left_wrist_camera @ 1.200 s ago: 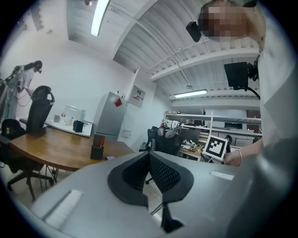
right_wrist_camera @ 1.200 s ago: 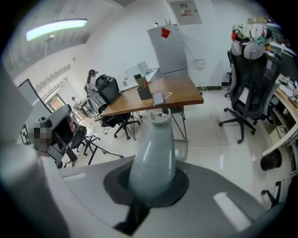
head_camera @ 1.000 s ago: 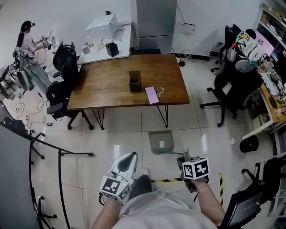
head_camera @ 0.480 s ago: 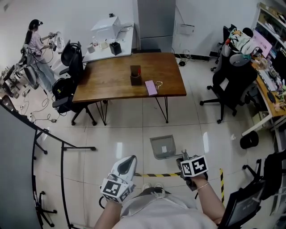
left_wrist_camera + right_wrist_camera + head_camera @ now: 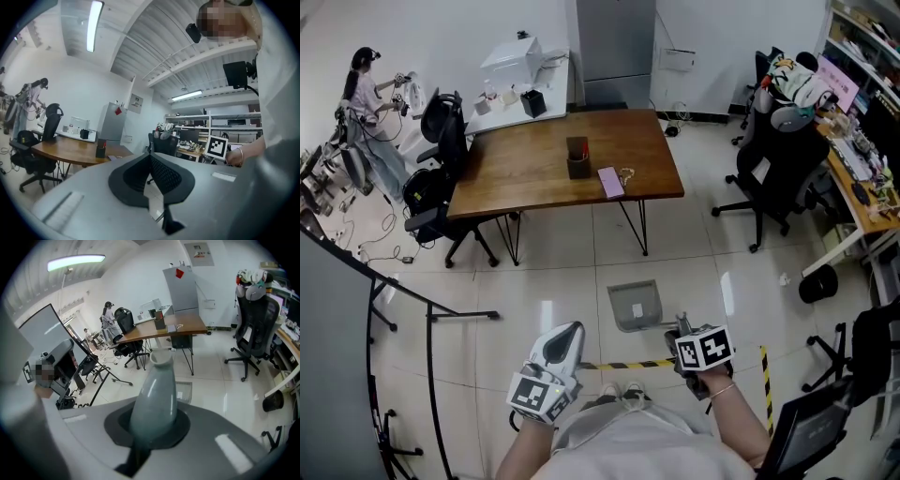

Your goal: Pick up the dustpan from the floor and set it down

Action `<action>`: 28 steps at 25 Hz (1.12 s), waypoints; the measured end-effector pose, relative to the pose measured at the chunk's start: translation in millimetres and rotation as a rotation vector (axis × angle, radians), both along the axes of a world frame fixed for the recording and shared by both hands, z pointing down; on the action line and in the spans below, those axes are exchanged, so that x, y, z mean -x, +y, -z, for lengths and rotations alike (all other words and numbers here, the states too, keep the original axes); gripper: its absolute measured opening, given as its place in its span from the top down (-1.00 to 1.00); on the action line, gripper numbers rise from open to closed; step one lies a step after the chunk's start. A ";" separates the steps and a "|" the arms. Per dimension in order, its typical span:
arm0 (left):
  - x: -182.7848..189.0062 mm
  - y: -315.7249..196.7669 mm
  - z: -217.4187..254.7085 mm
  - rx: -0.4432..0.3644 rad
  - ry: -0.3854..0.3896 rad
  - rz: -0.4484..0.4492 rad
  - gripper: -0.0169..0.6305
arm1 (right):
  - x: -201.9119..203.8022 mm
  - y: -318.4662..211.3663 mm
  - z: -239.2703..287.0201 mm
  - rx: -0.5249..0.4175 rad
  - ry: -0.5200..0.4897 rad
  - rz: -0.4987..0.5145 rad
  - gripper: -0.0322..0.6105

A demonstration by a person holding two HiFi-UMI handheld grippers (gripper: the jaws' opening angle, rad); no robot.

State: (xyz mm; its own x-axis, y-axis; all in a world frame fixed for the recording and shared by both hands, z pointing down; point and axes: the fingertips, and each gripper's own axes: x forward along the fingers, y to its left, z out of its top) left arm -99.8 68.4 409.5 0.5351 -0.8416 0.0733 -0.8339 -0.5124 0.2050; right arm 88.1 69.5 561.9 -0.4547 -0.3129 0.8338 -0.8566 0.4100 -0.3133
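- My left gripper (image 5: 572, 330) sits low at 7 o'clock in the head view. Its white nose aims towards 1 o'clock and it is held level, so its own view looks straight across the room.
- My right gripper (image 5: 682, 330) is at 5 o'clock, forearm coming in from the bottom edge. It is pitched down at the floor (image 5: 544, 281), with its marker cube (image 5: 705, 348) on top.
- The left gripper (image 5: 150, 155) is clenched. Its dark ribbed pads meet at the tip with nothing between them.
- The right gripper (image 5: 150, 430) is clamped on the dustpan's handle (image 5: 153, 390), a smooth, glossy grey tube that narrows to an open round end.
- The dustpan (image 5: 636, 305) is grey plastic, a shallow squarish scoop with a pale label in its middle.
- The scoop lies at 10 o'clock from the right gripper, just beyond its jaws, and at 1 o'clock from the left gripper, apart from it.
- It is over the glossy pale tiles; I cannot tell whether it touches them.
- A strip of yellow-and-black tape (image 5: 642, 364) runs across the floor between the two grippers.
- A brown wooden table (image 5: 534, 173) on thin dark legs stands at 12 o'clock, well beyond the scoop.
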 end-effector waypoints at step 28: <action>1.5 -39.3 -24.2 0.054 -0.048 0.102 0.90 | -22.7 -37.8 -27.6 0.052 0.014 0.077 0.89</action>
State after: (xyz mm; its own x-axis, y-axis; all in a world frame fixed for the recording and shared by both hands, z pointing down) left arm -101.3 29.1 433.6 0.4417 -0.8857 0.1430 -0.8906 -0.4137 0.1889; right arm 110.8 31.6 589.5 -0.4645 -0.2338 0.8542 -0.8273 0.4588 -0.3243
